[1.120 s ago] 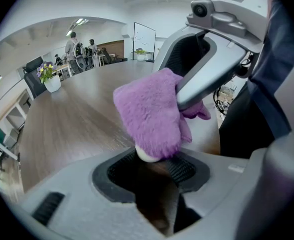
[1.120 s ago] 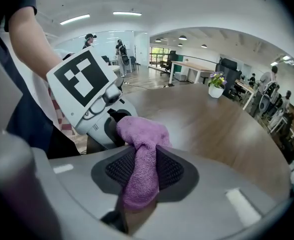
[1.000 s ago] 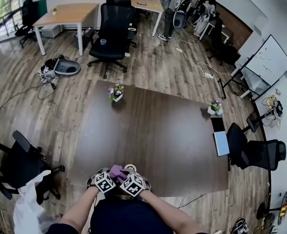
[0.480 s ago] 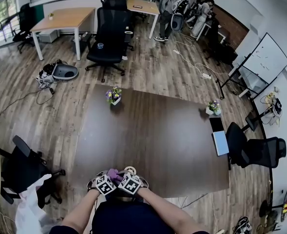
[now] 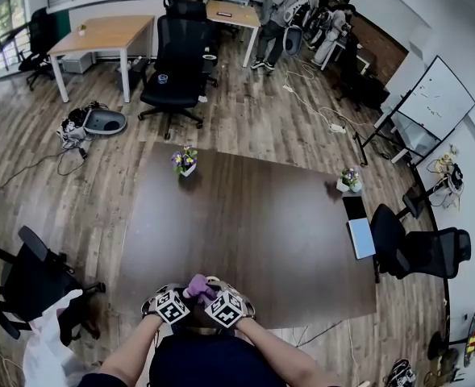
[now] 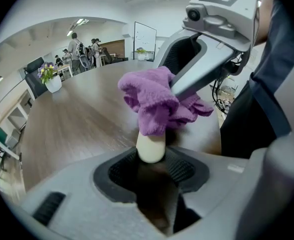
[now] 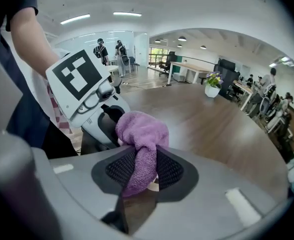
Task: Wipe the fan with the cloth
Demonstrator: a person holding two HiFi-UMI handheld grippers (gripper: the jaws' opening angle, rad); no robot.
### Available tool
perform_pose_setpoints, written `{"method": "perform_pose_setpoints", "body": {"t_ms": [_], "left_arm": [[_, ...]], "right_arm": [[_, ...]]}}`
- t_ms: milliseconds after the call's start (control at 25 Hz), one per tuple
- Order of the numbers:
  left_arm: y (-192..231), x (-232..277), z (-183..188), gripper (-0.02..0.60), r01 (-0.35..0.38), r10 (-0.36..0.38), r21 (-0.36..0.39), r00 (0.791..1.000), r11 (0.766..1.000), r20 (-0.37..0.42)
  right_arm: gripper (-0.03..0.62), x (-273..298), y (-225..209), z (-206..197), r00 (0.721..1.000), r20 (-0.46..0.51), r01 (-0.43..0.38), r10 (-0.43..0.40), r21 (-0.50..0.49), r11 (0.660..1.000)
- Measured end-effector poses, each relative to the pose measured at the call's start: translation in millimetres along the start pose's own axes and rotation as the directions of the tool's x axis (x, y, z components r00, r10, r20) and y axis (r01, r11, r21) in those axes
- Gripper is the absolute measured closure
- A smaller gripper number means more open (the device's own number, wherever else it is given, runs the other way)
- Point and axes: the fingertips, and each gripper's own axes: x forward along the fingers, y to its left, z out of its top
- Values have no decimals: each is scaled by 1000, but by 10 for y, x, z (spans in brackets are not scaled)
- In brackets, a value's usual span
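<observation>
My left gripper (image 6: 150,166) is shut on the cream handle of the small fan (image 6: 150,146), held upright over the near edge of the dark table (image 5: 253,224). My right gripper (image 7: 144,171) is shut on a purple cloth (image 7: 141,134), and the bunched cloth (image 6: 154,104) rests on top of the fan's handle, hiding the fan's head. In the head view the two grippers' marker cubes sit side by side, the left gripper (image 5: 172,303) and the right gripper (image 5: 223,306), with the cloth (image 5: 197,285) between them and a pale bit of the fan (image 5: 214,280) beside it.
Two small flower pots (image 5: 185,161) (image 5: 349,179) stand on the table, and a laptop (image 5: 360,234) lies at its right edge. Black office chairs (image 5: 427,252) (image 5: 35,276) flank the table. Several people (image 5: 281,6) stand far behind.
The right gripper and the cloth have shifted slightly to the right over the fan. The left gripper has stayed where it was.
</observation>
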Motion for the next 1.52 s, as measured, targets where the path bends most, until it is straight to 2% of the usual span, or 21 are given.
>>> {"method": "perform_pose_setpoints", "body": {"t_ms": [240, 400, 520, 720, 800, 880, 1040, 1240, 1360, 1520], "left_arm": [[-5, -10, -3, 410, 2, -2, -8, 1000, 1000, -5], [-3, -20, 18, 410, -9, 9, -13, 1000, 1000, -6], [18, -14, 42, 410, -11, 11, -13, 1000, 1000, -1], [45, -13, 16, 410, -19, 19, -10, 1000, 1000, -3], [51, -10, 18, 410, -23, 23, -7, 1000, 1000, -3], [41, -7, 24, 410, -20, 20, -10, 1000, 1000, -5], [23, -12, 15, 410, -14, 14, -11, 1000, 1000, -7], [16, -13, 15, 410, -8, 8, -12, 1000, 1000, -7], [18, -21, 18, 410, -11, 11, -12, 1000, 1000, -4], [23, -17, 19, 410, -13, 13, -11, 1000, 1000, -5]], "right_arm": [[468, -129, -238, -135, 995, 7, 103, -104, 84, 991], [471, -254, -475, -234, 981, 8, 191, -193, 127, 973], [470, -271, -616, -300, 979, 1, 200, -203, 173, 964], [471, -296, -881, -500, 953, -107, 303, -284, 246, 921], [471, -295, -933, -527, 947, -124, 319, -297, 247, 915], [473, -294, -893, -455, 950, -108, 311, -294, 205, 928], [473, -204, -620, -217, 966, -72, 253, -248, 61, 966], [473, -34, -355, 21, 977, -52, 201, -205, -64, 977], [473, 49, -145, 178, 990, -24, 133, -136, -117, 984], [473, 164, 220, 317, 1000, -10, 4, -7, -217, 976]]}}
